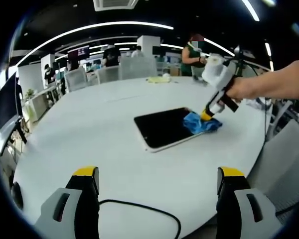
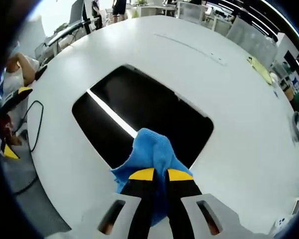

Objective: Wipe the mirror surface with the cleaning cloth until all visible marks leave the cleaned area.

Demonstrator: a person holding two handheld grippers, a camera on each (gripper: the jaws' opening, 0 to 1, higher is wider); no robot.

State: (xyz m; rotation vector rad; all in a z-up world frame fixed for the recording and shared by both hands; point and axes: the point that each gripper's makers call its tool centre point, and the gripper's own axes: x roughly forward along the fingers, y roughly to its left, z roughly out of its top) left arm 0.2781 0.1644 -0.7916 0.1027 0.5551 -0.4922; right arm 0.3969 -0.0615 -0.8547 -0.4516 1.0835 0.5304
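Cloth on the mirror's edge!
Right gripper (image 2: pixel 155 175) pinches the blue cloth (image 2: pixel 148 149) tight, pressing it on the dark mirror (image 2: pixel 139 99) lying on the white table (image 2: pixel 229 89); left gripper (image 1: pixel 158 180) hangs back, jaws wide, holding nothing.

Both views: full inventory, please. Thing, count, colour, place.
mirror: 1, dark reflective with pale edge, flat on the table's middle
cleaning cloth: 1, blue, on the mirror's near edge, pinched in the right gripper
table: 1, white, round
cable: 1, black, on the table near the left gripper
yellow item: 1, far side of the table, too small to identify
chairs: several, pale, behind the table
people: several, background
left gripper: black-and-yellow jaws apart, above the table, holding nothing
right gripper: jaws closed on the cloth
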